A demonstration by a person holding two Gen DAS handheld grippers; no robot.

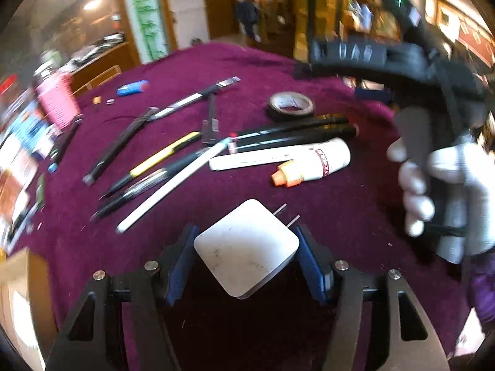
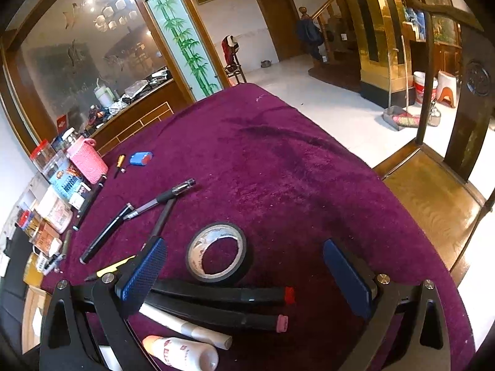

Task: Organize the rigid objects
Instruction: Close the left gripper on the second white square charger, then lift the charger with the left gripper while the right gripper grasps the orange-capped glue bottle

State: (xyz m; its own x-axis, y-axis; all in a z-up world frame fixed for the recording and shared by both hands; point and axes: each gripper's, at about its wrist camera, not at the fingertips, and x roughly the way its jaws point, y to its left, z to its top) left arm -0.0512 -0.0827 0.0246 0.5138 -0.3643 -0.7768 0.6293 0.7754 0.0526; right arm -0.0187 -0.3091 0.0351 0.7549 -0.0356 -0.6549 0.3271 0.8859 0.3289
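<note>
My left gripper (image 1: pixel 246 247) is shut on a white plug adapter (image 1: pixel 244 253), prongs pointing forward, held above the purple cloth. Beyond it lie several pens (image 1: pixel 154 167), two black markers (image 1: pixel 294 133), a white glue tube with orange cap (image 1: pixel 309 160) and a black tape roll (image 1: pixel 290 104). My right gripper (image 2: pixel 244 275) is open and empty, hovering over the tape roll (image 2: pixel 218 252) and the two black markers (image 2: pixel 222 296). It shows in the left wrist view as a black tool (image 1: pixel 417 71) held by a gloved hand (image 1: pixel 439 191).
The purple-clothed table (image 2: pixel 278 170) ends at the right, with a wooden chair (image 2: pixel 433 191) beside it. A pink basket (image 2: pixel 86 160), books and boxes (image 2: pixel 58 198) line the left edge. A blue object (image 2: pixel 140 158) lies far left.
</note>
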